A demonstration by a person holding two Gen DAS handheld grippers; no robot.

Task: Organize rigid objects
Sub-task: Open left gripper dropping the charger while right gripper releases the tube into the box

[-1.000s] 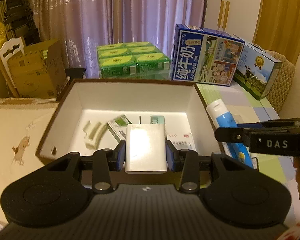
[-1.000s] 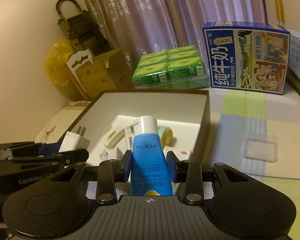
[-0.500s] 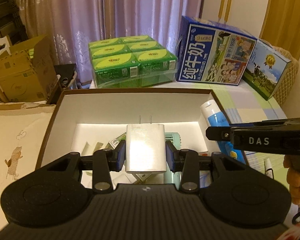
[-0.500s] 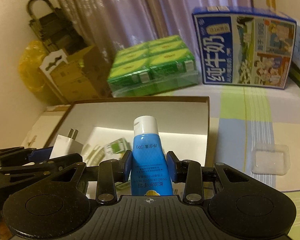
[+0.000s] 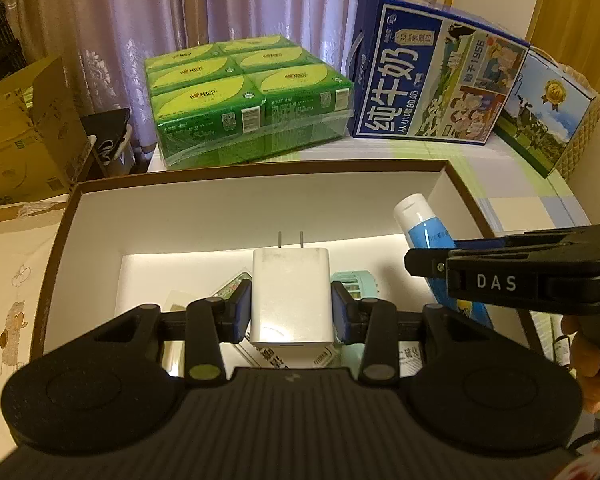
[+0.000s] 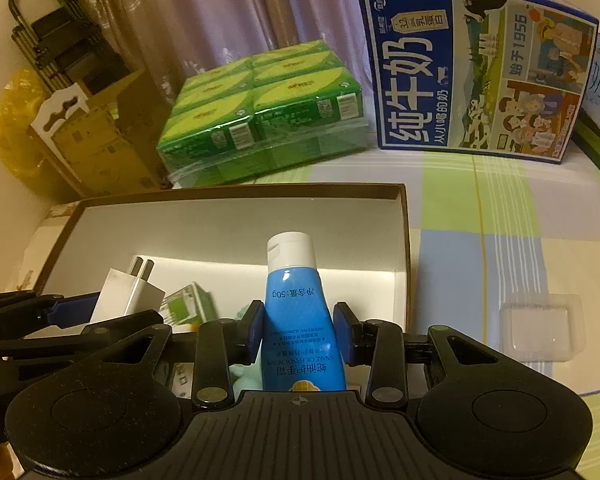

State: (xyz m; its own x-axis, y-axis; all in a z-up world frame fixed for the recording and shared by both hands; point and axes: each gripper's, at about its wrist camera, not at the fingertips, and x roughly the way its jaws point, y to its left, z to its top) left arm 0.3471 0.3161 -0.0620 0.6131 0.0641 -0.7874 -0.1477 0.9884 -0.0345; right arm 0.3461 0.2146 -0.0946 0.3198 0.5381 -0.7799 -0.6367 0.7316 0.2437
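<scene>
With the left gripper (image 5: pixel 291 312) clamped on the white charger (image 5: pixel 290 294) and the right gripper (image 6: pixel 299 330) clamped on the blue hand-cream tube (image 6: pixel 298 316) above the crowded storage box (image 5: pixel 260 204), simultaneous release risks collision between both items.

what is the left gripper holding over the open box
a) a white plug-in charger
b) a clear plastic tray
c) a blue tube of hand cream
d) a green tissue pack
a: the left gripper has its pads pressed on both sides of the white charger, prongs pointing away, above the box; the blue tube sits in the right gripper.
</scene>
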